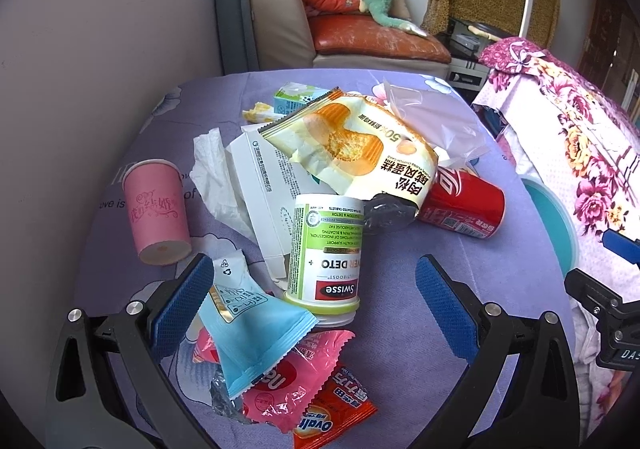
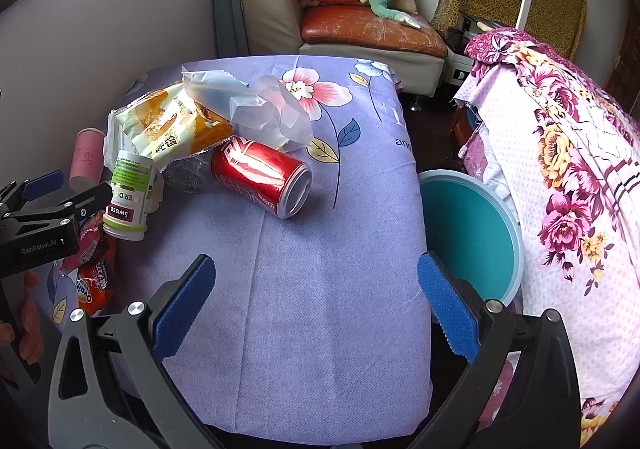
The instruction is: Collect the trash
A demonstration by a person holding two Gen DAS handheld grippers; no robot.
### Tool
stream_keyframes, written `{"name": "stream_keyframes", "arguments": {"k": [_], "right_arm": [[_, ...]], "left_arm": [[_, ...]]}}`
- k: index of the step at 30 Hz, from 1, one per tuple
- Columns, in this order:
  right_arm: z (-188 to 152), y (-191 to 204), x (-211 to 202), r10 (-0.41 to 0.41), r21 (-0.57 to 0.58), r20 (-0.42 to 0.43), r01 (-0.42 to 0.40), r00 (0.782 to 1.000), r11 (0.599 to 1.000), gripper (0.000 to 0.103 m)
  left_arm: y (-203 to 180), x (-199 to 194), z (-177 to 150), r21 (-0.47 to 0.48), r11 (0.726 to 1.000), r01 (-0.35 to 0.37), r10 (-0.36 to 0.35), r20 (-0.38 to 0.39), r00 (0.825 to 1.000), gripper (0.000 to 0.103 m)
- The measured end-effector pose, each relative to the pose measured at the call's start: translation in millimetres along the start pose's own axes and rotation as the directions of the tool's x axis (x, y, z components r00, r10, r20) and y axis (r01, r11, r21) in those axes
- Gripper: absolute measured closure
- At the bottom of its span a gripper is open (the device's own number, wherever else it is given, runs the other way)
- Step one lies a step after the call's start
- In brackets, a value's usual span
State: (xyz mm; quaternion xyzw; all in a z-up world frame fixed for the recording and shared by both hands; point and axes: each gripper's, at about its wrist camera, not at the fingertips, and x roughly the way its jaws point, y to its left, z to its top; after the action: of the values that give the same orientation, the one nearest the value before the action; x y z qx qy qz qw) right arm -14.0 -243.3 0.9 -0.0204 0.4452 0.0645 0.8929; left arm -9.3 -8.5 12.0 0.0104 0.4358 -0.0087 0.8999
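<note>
Both tools (image 1: 315,305) (image 2: 316,305) agape — trashless

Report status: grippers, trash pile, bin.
Left gripper open, empty, over white-and-green Swisse bottle. Right gripper open, empty, above bare purple floral cloth. Red soda can on its side. Teal round bin beside table, unobstructed.

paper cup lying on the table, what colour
Pink paper cup, with a pale decorative print; clearest in the left wrist view.

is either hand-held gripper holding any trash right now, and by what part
Nothing is held. The left hand-held gripper is open above the Swisse bottle; the right hand-held gripper is open over bare cloth.
</note>
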Motion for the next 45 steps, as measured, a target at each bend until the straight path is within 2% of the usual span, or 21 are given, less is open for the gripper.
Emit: {"name": "stream_keyframes", "arguments": {"k": [13, 45], "right_arm": [[-3, 7, 2, 0.029, -0.043, -0.022, -0.03, 0.999, 0.999, 0.006], [-1, -5, 14, 0.05, -0.012, -0.07, -0.051, 0.996, 0.999, 0.006]], "left_arm": [[9, 7, -1, -0.029, 1.0, -0.002, 0.001, -0.029, 1.0, 0.002], [1, 24, -2, -0.001, 1.0, 0.014, -0.014, -0.086, 0.996, 0.002]]}}
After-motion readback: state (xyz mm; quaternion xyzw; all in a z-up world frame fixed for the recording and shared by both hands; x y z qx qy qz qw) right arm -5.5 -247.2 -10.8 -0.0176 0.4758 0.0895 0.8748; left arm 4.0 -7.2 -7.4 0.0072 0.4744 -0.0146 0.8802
